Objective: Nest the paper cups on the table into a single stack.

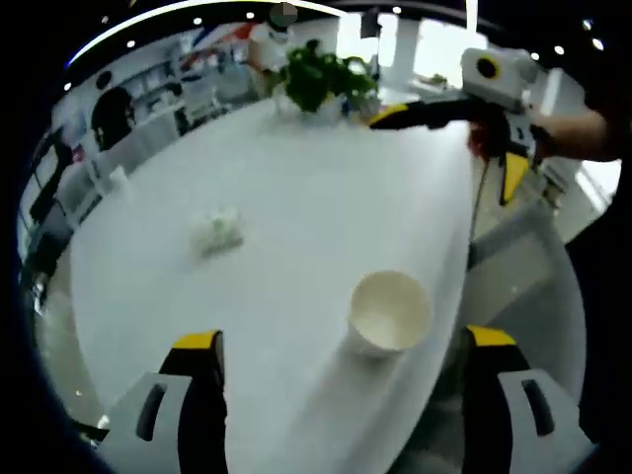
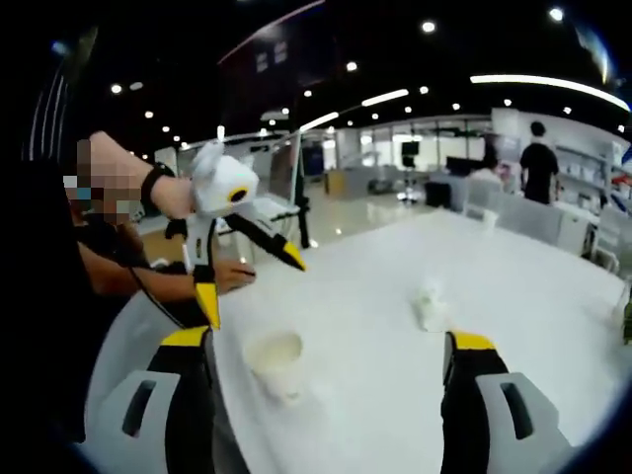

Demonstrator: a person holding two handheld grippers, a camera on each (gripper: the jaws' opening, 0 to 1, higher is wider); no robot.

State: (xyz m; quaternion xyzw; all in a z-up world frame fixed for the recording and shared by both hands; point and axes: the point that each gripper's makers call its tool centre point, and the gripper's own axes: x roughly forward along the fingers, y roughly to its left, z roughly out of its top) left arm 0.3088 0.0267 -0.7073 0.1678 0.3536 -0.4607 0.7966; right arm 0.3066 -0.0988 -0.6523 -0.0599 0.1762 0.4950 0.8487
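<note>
Barely started tbh. One paper cup (image 1: 389,312) upright near table (image 1: 296,197) edge, just ahead of left gripper (image 1: 341,365), jaws wide apart, empty. Right gripper (image 2: 326,380) also spread, nothing held. Small crumpled white thing (image 1: 217,231) mid-table, can't tell if cup. No stack yet.

My left gripper view looks from one side across the white table (image 1: 296,197) towards a far plant (image 1: 321,77). My right gripper view faces it from the opposite side. Both look down from close by on the same paper cup (image 1: 388,313) (image 2: 276,361) near the table's edge.
</note>
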